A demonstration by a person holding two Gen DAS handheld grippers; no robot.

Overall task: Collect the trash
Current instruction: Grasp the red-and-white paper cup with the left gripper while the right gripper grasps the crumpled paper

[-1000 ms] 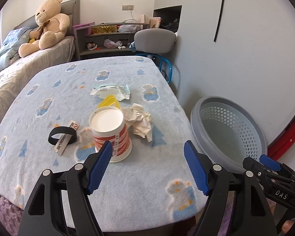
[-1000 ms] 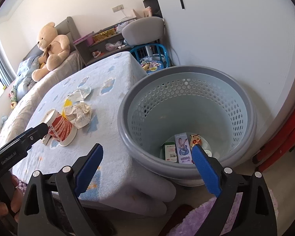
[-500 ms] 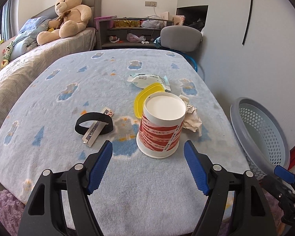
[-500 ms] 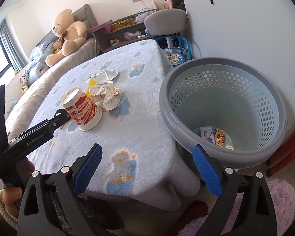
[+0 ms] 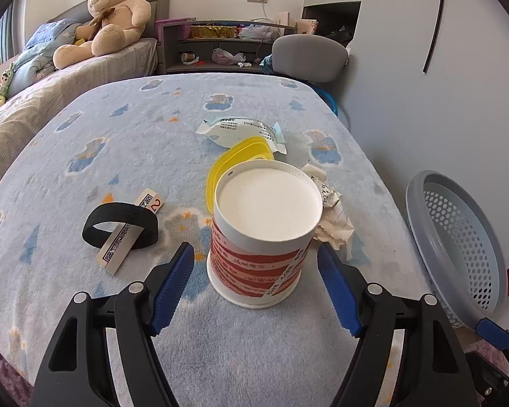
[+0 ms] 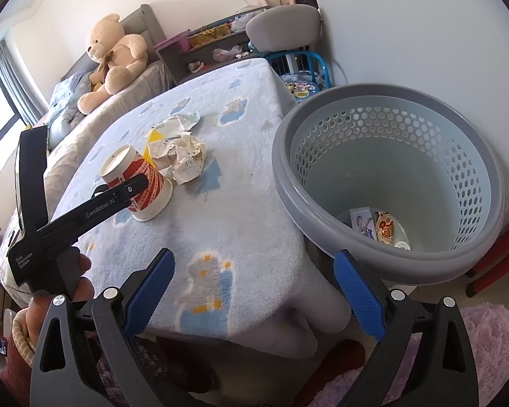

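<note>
A red-and-white paper cup (image 5: 264,237) stands upside down on the blue blanket-covered table (image 5: 101,156). My left gripper (image 5: 254,264) is open, its blue fingers either side of the cup's base without touching. Behind the cup lie a yellow lid (image 5: 234,159), a crumpled paper (image 5: 332,217) and a white wrapper (image 5: 241,130). My right gripper (image 6: 251,288) is open and empty over the table's near edge, beside the grey perforated basket (image 6: 387,183), which holds a few small packets (image 6: 373,225). The cup (image 6: 137,183) and left gripper arm show in the right wrist view.
A black band (image 5: 118,225) and playing cards (image 5: 118,247) lie left of the cup. A grey chair (image 5: 308,59) stands at the table's far end. A bed with a teddy bear (image 5: 112,13) is at back left. A purple rug (image 6: 485,349) lies on the floor.
My left gripper has moved forward to the cup, which now sits between its open fingers. My right gripper has swung left from over the basket toward the table edge.
</note>
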